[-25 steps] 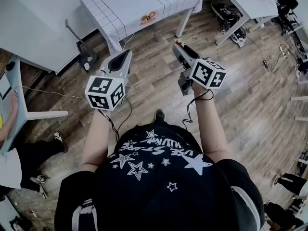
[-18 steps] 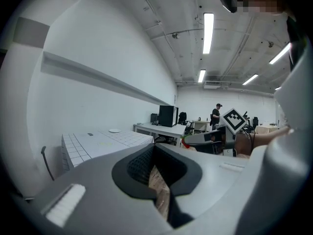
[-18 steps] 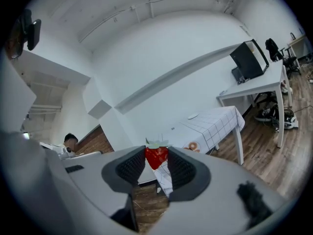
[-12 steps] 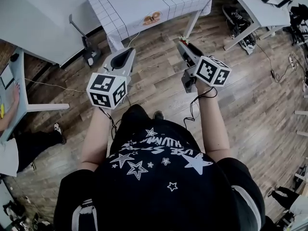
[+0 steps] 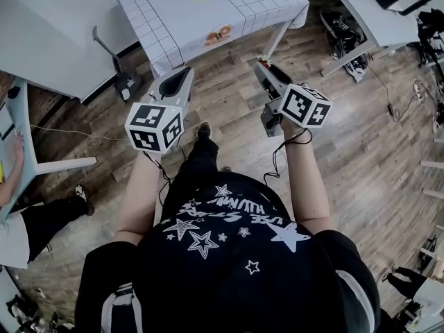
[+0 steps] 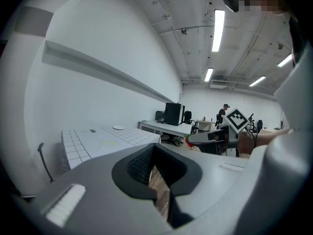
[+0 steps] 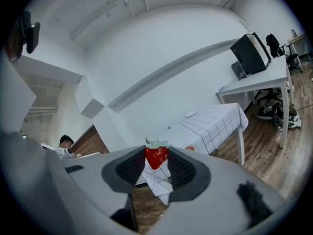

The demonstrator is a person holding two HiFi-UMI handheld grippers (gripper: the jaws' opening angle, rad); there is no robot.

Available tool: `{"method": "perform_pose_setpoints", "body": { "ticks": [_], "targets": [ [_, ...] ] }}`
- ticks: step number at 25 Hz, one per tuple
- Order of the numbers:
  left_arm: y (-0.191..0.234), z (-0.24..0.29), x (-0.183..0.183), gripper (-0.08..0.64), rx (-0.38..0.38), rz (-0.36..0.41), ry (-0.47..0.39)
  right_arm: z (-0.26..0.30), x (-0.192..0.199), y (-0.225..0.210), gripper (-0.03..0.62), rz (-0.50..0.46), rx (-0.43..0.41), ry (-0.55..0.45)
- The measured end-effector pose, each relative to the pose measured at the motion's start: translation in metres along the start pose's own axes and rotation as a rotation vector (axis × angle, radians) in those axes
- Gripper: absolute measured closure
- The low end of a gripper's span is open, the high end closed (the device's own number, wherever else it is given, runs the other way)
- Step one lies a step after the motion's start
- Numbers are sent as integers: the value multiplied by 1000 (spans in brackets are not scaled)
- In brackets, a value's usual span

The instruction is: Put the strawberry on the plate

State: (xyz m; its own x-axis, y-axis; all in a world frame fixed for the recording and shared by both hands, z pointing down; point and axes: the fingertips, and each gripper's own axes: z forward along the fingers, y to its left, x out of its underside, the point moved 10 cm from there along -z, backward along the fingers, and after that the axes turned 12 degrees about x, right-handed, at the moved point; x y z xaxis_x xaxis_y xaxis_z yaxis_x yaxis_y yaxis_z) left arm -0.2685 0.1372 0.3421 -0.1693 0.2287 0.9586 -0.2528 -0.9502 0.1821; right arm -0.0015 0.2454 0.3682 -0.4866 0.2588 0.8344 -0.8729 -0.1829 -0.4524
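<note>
A red strawberry (image 7: 156, 156) with a green top is pinched between the pads of my right gripper (image 7: 157, 163), which is shut on it. In the head view that gripper (image 5: 261, 64) hangs over the wooden floor just short of the table, and the strawberry (image 5: 262, 60) shows as a red speck at its tip. My left gripper (image 5: 182, 75) is level with it on the left, jaws shut with nothing between them. An orange-brown plate (image 5: 218, 34) lies near the front edge of the checked table (image 5: 173, 19). The same plate (image 7: 190, 148) shows beyond the right jaws.
A small white plate (image 7: 190, 114) sits farther back on the checked cloth. A grey stand (image 5: 114, 68) is by the table's left corner. White desks (image 5: 368, 9) with shoes and cables beneath stand to the right. Another person (image 5: 10, 186) sits at the left edge.
The person has stepped towards the checked table, one foot now forward between the grippers. Both grippers stay level, the right still shut on the strawberry.
</note>
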Motion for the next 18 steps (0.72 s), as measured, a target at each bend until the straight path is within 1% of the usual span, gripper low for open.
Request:
{"method": "perform_pose_setpoints", "body": {
  "ticks": [3,6,9,13,18],
  "targets": [
    [25,22,-9,554,6,3,-5,23,-14,-7,442,-2,20,-10],
    [57,41,-16,554,7,-18,-5,52,-27,-12,442,7,38,-14],
    [83,56,-22,554,-13,-33,-15,76,-40,-16,442,3,51,-1],
    [113,64,-28,554,-47,-58,-29,105,-55,-17,442,-1,62,7],
    [150,73,-38,554,-53,-85,-23,137,-70,-9,442,-11,64,26]
  ]
}}
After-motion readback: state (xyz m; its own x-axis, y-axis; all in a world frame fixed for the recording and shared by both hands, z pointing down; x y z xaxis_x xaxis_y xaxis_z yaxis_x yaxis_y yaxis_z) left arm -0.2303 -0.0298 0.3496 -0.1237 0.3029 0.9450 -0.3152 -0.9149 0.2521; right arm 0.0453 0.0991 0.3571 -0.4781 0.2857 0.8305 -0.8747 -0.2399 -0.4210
